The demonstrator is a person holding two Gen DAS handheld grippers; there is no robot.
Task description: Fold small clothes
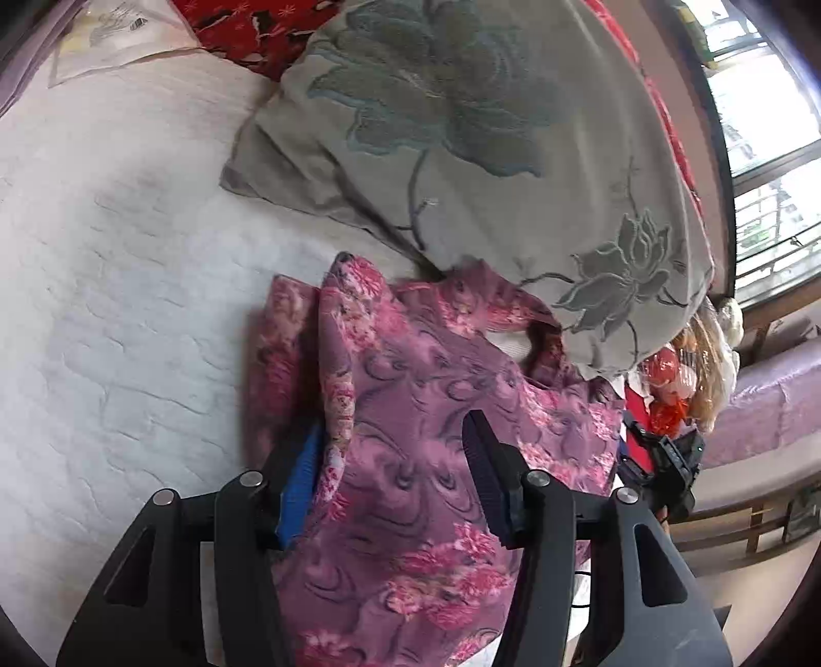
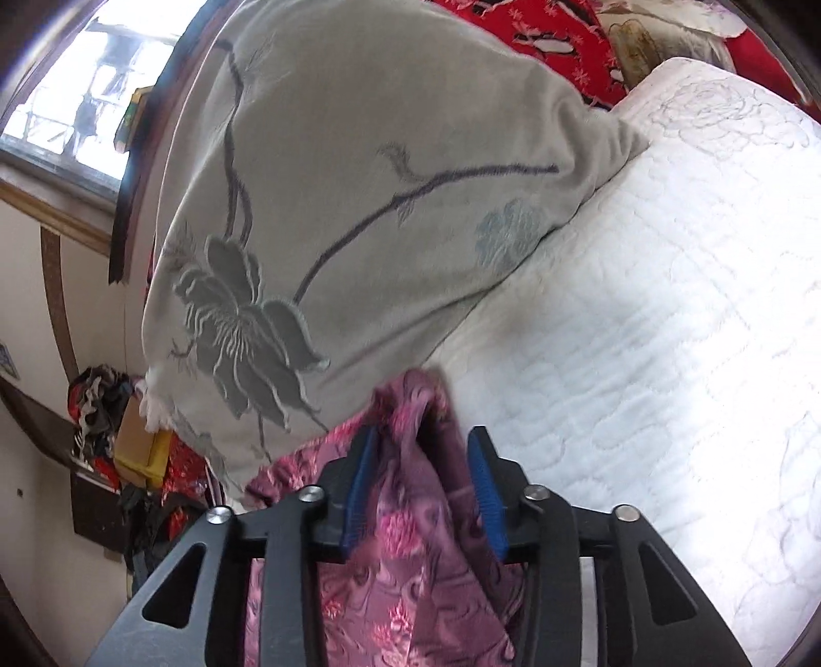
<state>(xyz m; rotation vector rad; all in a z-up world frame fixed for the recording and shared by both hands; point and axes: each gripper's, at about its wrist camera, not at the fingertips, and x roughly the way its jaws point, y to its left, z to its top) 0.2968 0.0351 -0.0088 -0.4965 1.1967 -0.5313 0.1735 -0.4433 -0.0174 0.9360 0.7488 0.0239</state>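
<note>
Nearest the left wrist camera, the left gripper (image 1: 395, 472) stands with its 2 jaws spread wide, a blue pad on one side and a dark ribbed pad on the other. Between them runs the pink floral garment (image 1: 410, 462), a purple-pink cloth with printed blossoms and swirls; the cloth touches the blue pad side, but the dark pad stands clear of it, so nothing is pinched there.

From the right wrist camera, the right gripper (image 2: 423, 487) also has its jaws apart, 2 blue ribbed pads showing. A raised fold of the same garment (image 2: 410, 538) stands up between them, brushing the left pad and apart from the right one; the pads do not press together on it.

Spread beneath the garment is the white quilted bedspread (image 1: 102, 308), stitched with wavy lines. Just beyond the garment, and overlapping its far edge, sits the grey pillow (image 1: 462, 154) woven with large grey-blue flowers and dark stems. Behind it lies a red patterned fabric (image 1: 256, 25).

At the far side, a window (image 1: 769, 128) with bars shows bright daylight. No readable writing or brand appears anywhere.
</note>
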